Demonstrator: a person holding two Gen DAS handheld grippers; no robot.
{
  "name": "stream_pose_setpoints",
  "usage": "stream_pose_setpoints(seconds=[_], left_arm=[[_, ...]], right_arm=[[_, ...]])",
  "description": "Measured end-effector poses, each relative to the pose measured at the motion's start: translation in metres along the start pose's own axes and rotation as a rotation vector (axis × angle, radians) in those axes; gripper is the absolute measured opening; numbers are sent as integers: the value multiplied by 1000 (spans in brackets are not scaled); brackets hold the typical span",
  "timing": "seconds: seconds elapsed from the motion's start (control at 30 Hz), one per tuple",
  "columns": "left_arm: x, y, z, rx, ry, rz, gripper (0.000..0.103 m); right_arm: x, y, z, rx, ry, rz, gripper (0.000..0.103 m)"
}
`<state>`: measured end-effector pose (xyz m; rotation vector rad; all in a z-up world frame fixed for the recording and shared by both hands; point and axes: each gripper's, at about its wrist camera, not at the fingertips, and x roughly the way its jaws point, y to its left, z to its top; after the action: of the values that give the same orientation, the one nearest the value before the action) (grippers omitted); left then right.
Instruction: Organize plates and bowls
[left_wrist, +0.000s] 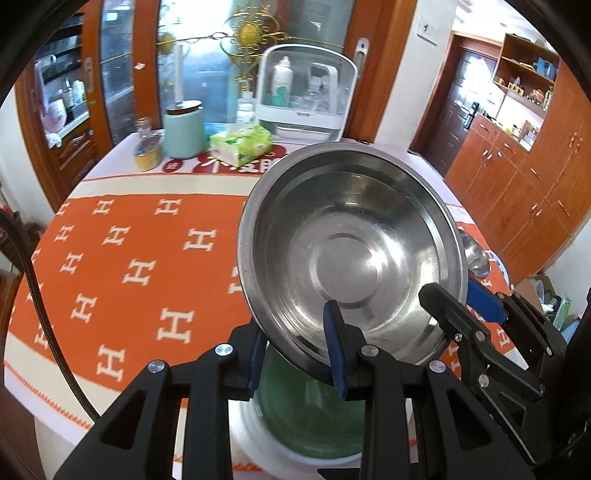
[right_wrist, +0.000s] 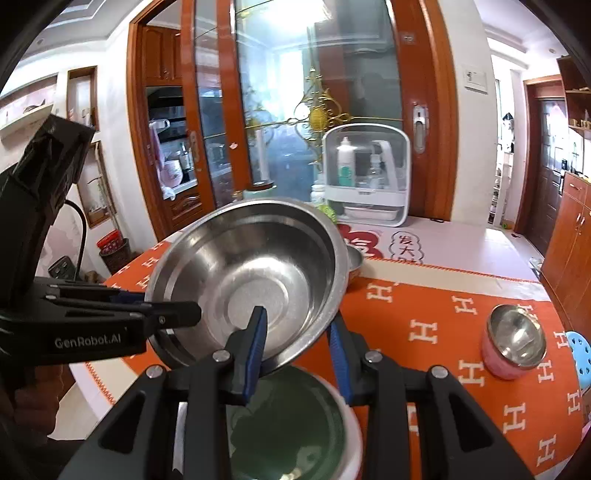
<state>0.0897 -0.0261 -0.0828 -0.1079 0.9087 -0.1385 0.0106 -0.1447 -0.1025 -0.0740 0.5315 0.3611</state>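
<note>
A large steel bowl (left_wrist: 351, 251) (right_wrist: 251, 273) is held tilted in the air by both grippers. My left gripper (left_wrist: 295, 354) is shut on its near rim, one finger inside and one outside. My right gripper (right_wrist: 299, 347) is shut on the rim too, and it shows at the right of the left wrist view (left_wrist: 461, 310). The left gripper shows at the left of the right wrist view (right_wrist: 173, 314). Under the steel bowl stands a white bowl with a green inside (left_wrist: 314, 424) (right_wrist: 291, 424). A small pink bowl with a steel inside (right_wrist: 513, 343) stands to the right.
The table has an orange cloth (left_wrist: 129, 277) with white H marks. At its far end stand a mint canister (left_wrist: 184, 129), a tissue pack (left_wrist: 242, 144), a jar (left_wrist: 147, 147) and a white clear-front box (left_wrist: 306, 96). Another small steel bowl (right_wrist: 354, 262) peeks from behind the big one.
</note>
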Motion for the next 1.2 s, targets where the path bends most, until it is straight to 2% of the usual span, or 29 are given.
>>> stream_pose_setpoints(seconds=[0.47,1.2], left_arm=[[-22,63,-45,-14,85,7,28],[-2,167,-51,142,283,-15,28]], right_arm=[[-6,76,-22,-46,81,21,36],[51,175,-39,60,244,-34,41]])
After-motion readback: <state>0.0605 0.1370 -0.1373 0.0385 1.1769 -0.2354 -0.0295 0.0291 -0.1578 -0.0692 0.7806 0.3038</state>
